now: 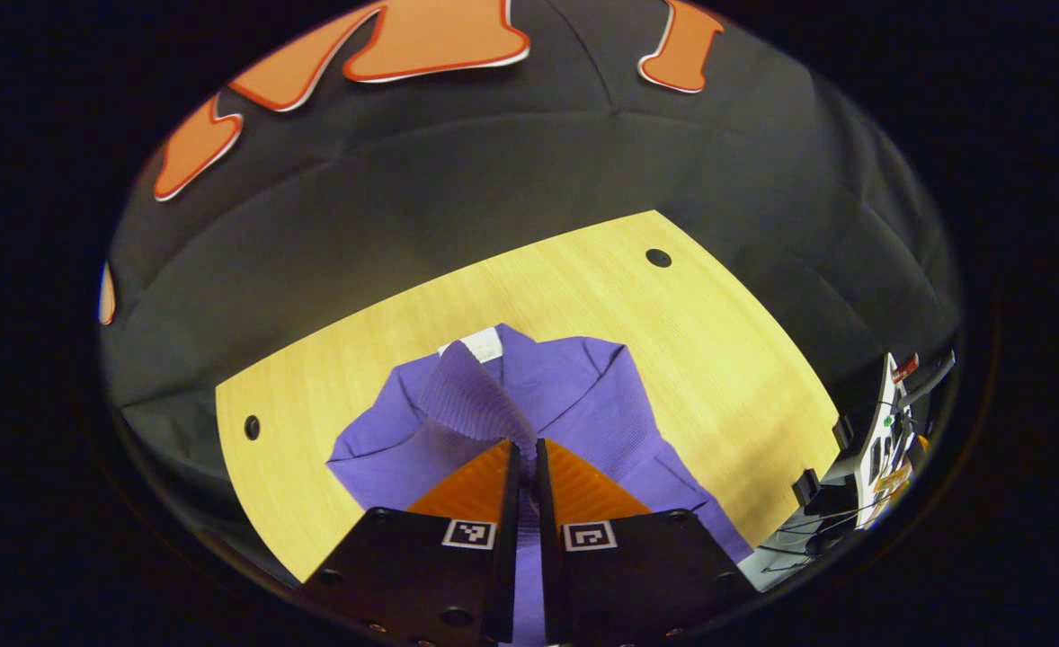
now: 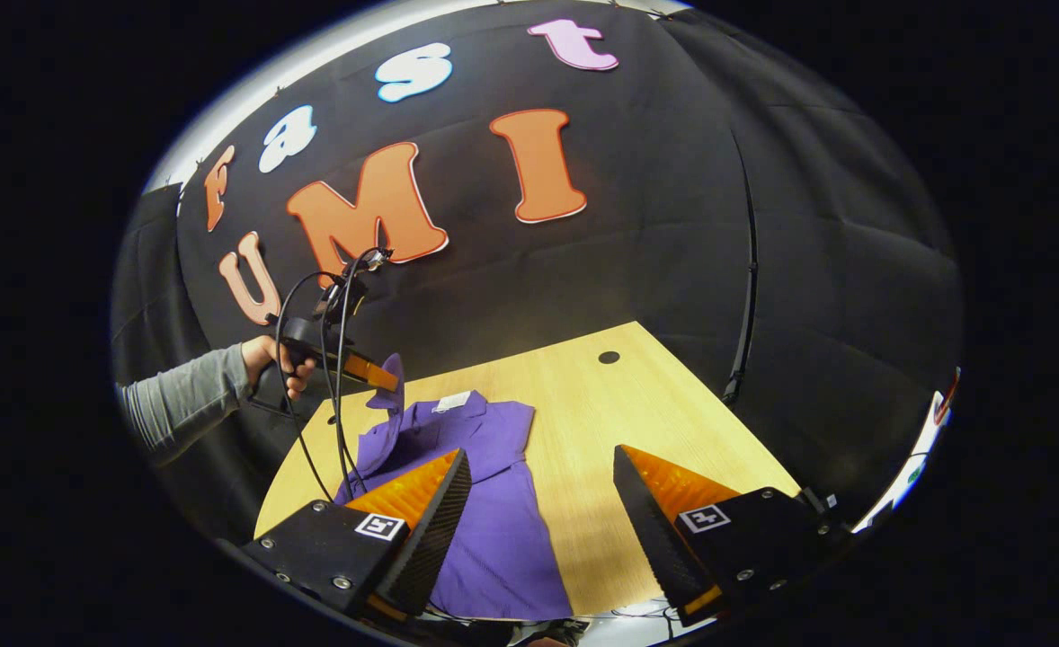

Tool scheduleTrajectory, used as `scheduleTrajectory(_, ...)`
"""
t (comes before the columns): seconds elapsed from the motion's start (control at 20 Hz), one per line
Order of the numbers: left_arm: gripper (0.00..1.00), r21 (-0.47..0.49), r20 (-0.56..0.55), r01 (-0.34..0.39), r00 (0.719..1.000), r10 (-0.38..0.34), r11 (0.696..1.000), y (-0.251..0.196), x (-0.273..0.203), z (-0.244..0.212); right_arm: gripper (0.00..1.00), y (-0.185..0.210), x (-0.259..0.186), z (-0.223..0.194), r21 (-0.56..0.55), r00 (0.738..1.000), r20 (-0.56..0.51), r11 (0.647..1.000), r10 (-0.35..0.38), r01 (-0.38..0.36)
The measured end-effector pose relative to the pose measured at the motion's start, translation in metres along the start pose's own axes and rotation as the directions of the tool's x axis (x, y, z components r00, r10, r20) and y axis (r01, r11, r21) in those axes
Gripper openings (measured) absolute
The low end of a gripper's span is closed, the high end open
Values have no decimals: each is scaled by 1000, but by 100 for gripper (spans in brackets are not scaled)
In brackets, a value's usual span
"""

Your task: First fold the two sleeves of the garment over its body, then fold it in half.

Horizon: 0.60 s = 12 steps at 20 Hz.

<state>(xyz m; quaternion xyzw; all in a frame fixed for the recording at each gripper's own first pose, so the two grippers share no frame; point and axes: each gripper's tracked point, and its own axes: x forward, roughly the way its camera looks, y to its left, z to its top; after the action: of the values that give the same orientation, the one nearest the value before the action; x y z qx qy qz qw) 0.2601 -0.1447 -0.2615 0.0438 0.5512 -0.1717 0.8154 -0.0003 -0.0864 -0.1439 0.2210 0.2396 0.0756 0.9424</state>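
A purple garment [image 1: 583,395] lies spread on the pale wooden table [image 1: 673,323], collar and white label toward the far edge. My left gripper [image 1: 527,445] is shut on one purple sleeve [image 1: 471,395], which rises off the table in a ribbed fold. In the right gripper view the garment [image 2: 493,503] lies on the table [image 2: 637,404], and the left gripper [image 2: 392,377] holds the raised sleeve [image 2: 386,400] above the garment's left shoulder. My right gripper [image 2: 540,452] hangs open over the garment's right edge near the table's front, with nothing between its fingers.
A person's hand and grey sleeve [image 2: 188,400] hold the left gripper, with black cables [image 2: 341,431] hanging down. The table has round holes [image 1: 658,258] [image 1: 252,427]. Equipment with wires [image 1: 880,440] stands off the table's right side. Black cloth walls surround the table.
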Motion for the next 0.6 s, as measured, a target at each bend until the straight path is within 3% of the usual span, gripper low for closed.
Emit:
scheduleTrajectory(0.05,13,-2,7,28,1000,-28,1000,-13,5,3,95,-2,-1,-3,16,1000,-9,1000,-2,2)
scheduleTrajectory(0.1,22,-1,16,42,999,-42,999,-21,12,5,95,-6,0,-6,22,1000,-14,1000,-8,9)
scheduleTrajectory(0.25,31,10,67,107,992,-108,994,-49,16,12,95,-17,0,-13,40,999,-26,999,-25,26)
scheduleTrajectory(0.3,43,20,86,110,990,-111,994,-50,16,12,95,-20,0,-14,44,999,-29,999,-23,25)
scheduleTrajectory(0.45,51,48,149,89,984,-95,995,-47,3,10,95,-25,4,-12,36,999,-28,999,-26,27)
scheduleTrajectory(0.6,91,83,238,9,971,-29,996,-30,-21,3,95,-27,13,-6,13,999,-12,999,-37,37)
